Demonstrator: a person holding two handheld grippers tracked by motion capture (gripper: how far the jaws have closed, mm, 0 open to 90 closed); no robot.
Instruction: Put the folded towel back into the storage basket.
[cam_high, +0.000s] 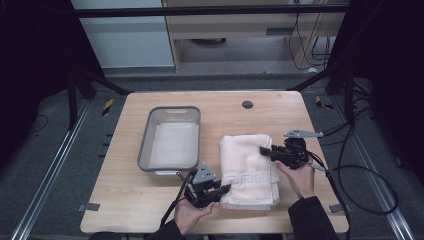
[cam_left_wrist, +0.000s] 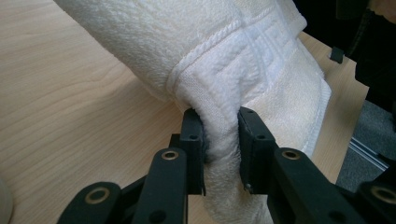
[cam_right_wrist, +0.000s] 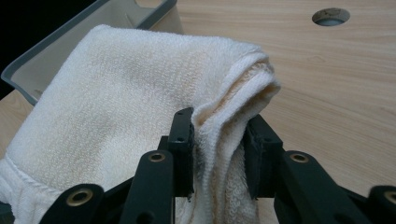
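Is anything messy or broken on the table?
Nothing looks broken or spilled. The folded towel is tidy, just bunched where the left gripper pinches its near corner and the right gripper pinches its far right edge. The grey tub sits straight on the table beside it.

no words, labels, brands or numbers can be read anywhere, though the towel (cam_high: 248, 169) carries a woven key-pattern band, perhaps only ornament, too small to tell more.

High view looks down; gripper views close (sharing towel (cam_high: 248, 170)).
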